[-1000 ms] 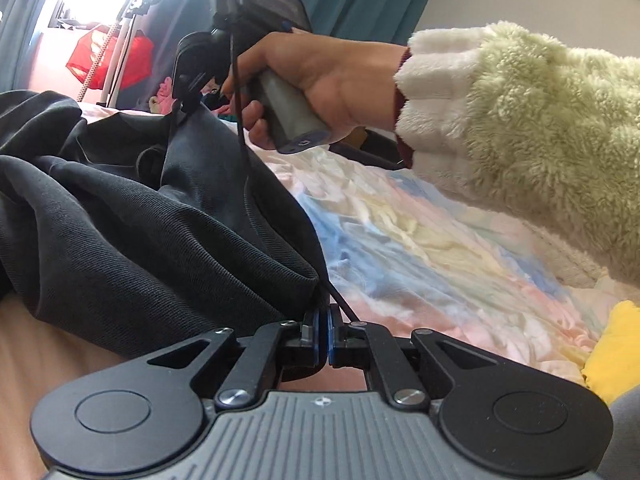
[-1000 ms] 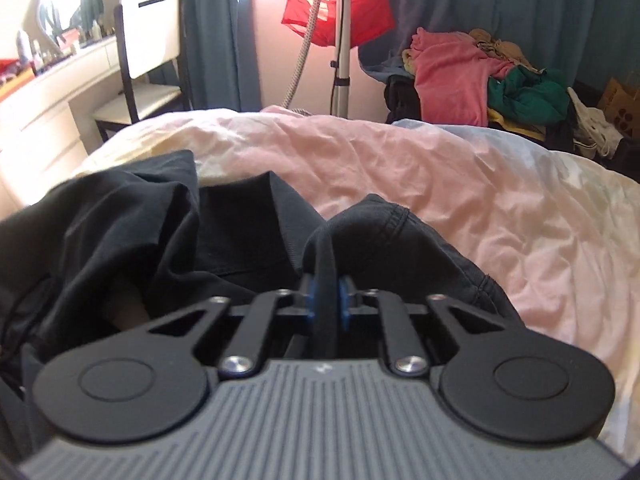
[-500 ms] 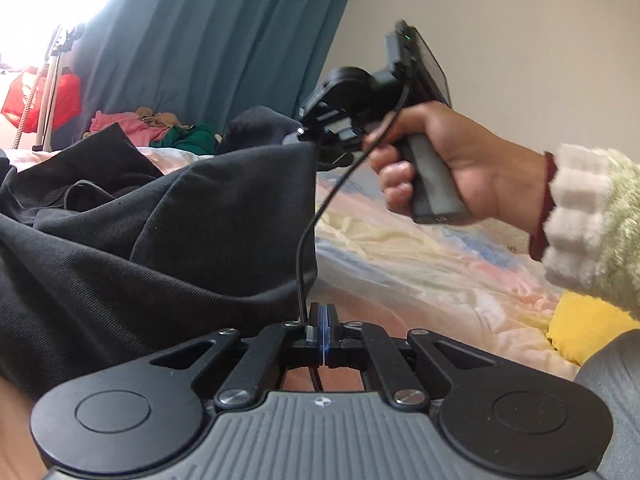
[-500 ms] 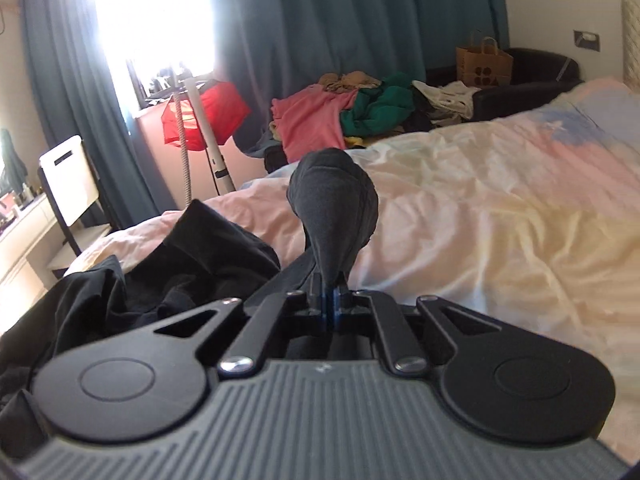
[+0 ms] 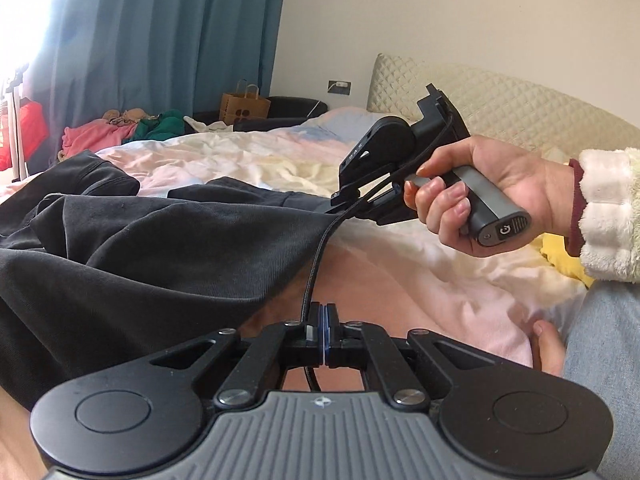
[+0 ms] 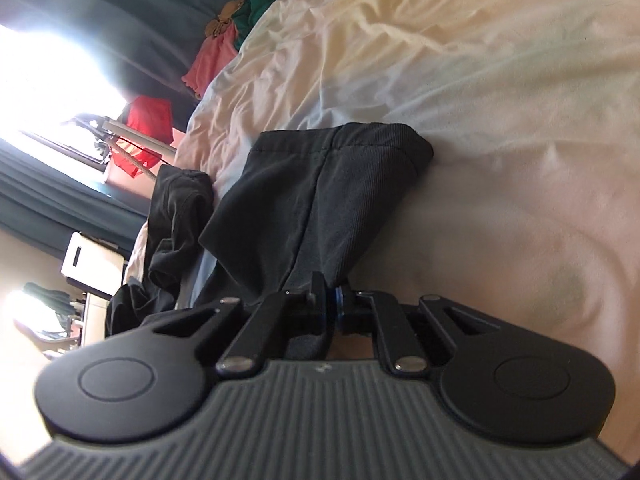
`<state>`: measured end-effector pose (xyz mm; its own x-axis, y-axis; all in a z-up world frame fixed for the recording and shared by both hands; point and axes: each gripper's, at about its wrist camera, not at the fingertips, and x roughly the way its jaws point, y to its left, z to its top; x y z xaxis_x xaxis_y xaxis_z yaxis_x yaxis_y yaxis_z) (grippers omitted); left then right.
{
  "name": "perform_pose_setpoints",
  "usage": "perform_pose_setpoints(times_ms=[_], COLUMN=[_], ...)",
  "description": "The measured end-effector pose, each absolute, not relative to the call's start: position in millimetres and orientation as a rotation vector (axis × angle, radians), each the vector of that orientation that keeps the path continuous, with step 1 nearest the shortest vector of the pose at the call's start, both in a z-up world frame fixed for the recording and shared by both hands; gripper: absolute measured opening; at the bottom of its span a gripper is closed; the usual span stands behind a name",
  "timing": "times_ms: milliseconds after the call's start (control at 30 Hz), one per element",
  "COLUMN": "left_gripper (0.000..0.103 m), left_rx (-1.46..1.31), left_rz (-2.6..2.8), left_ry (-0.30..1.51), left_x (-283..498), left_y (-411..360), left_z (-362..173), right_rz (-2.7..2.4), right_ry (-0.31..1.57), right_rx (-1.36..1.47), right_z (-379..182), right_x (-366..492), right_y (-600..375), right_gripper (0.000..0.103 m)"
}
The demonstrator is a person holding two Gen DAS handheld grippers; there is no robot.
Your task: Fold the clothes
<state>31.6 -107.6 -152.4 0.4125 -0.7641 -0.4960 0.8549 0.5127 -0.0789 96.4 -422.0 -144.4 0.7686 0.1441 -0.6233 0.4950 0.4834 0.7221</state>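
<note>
A dark grey garment (image 5: 132,248) lies spread over the pastel bedcover (image 5: 420,276). My left gripper (image 5: 323,320) is shut with nothing between its pads, just off the garment's near edge. A black cable (image 5: 316,264) runs past it. My right gripper (image 6: 331,294) is rolled sideways and shut on a hemmed end of the garment (image 6: 320,196), low over the bed. It also shows in the left wrist view (image 5: 340,200), held in a hand, pinching the garment's far right edge.
A pile of pink and green clothes (image 5: 120,130) and a paper bag (image 5: 244,106) lie beyond the bed by teal curtains (image 5: 168,36). A quilted headboard (image 5: 500,108) stands at the right. A yellow item (image 5: 564,260) lies near the sleeve. A white chair (image 6: 94,264) stands by the window.
My left gripper has let go of the garment edge and stays shut. My right gripper has swung right and down with its end, stretching the garment across the bed, and has rolled sideways.
</note>
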Motion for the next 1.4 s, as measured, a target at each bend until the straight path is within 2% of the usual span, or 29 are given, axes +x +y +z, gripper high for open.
perform_pose_setpoints(times_ms=[167, 200, 300, 433, 533, 567, 600, 700, 733, 767, 833, 867, 1000, 1133, 1267, 1400], left_gripper=[0.001, 0.001, 0.001, 0.002, 0.002, 0.002, 0.002, 0.007, 0.01, 0.026, 0.048, 0.053, 0.065, 0.086, 0.092, 0.094], left_rx=[0.187, 0.177, 0.148, 0.104, 0.084, 0.077, 0.069, 0.104, 0.116, 0.127, 0.15, 0.158, 0.121, -0.078, -0.382, -0.803], left_rz=[-1.031, -1.026, -1.003, -0.983, -0.969, -0.965, -0.962, -0.956, -0.955, -0.955, -0.953, -0.959, -0.913, -0.648, -0.227, 0.077], left_ry=[0.531, 0.538, 0.553, 0.566, 0.584, 0.59, 0.599, 0.611, 0.606, 0.601, 0.59, 0.573, 0.583, 0.616, 0.692, 0.808], left_x=[25.1, 27.0, 34.7, 39.4, 42.9, 44.0, 43.8, 37.3, 32.7, 28.0, 18.6, 13.3, 3.5, 24.1, 57.0, 84.3], left_y=[-108.5, -108.8, -102.1, -93.2, -88.1, -86.4, -84.5, -80.3, -78.0, -75.8, -71.2, -68.9, -51.2, -5.8, 69.2, 150.6], left_z=[-153.7, -153.3, -151.9, -150.2, -149.4, -149.0, -148.1, -144.3, -141.3, -138.2, -132.1, -127.9, -111.3, -92.1, -92.0, -127.9], right_rz=[-0.217, -0.22, -0.239, -0.25, -0.264, -0.264, -0.271, -0.273, -0.272, -0.27, -0.273, -0.275, -0.28, -0.305, -0.325, -0.335], right_ry=[0.661, 0.638, 0.603, 0.568, 0.557, 0.553, 0.556, 0.54, 0.53, 0.5, 0.459, 0.449, 0.411, 0.353, 0.35, 0.356], right_rx=[1.287, 1.327, 1.379, 1.381, 1.287, 1.23, 1.175, 1.118, 1.102, 1.096, 1.077, 1.069, 1.086, 1.129, 1.147, 1.166], right_z=[-175.7, -180.6, -186.9, -189.7, -186.9, -183.2, -178.8, -168.6, -165.1, -160.9, -153.1, -150.2, -146.8, -148.3, -153.5, -160.1], right_x=[100.1, 99.9, 103.1, 114.3, 127.8, 132.1, 135.1, 138.0, 138.2, 135.4, 132.7, 131.5, 124.5, 112.1, 106.5, 107.5], right_y=[-438.5, -440.7, -443.1, -447.6, -451.8, -452.4, -454.3, -459.6, -461.6, -464.3, -469.6, -472.9, -488.5, -507.0, -520.1, -523.7], right_gripper=[0.017, 0.024, 0.033, 0.035, 0.033, 0.024, 0.011, 0.007, 0.007, 0.007, 0.007, 0.007, 0.007, 0.007, 0.007, 0.007])
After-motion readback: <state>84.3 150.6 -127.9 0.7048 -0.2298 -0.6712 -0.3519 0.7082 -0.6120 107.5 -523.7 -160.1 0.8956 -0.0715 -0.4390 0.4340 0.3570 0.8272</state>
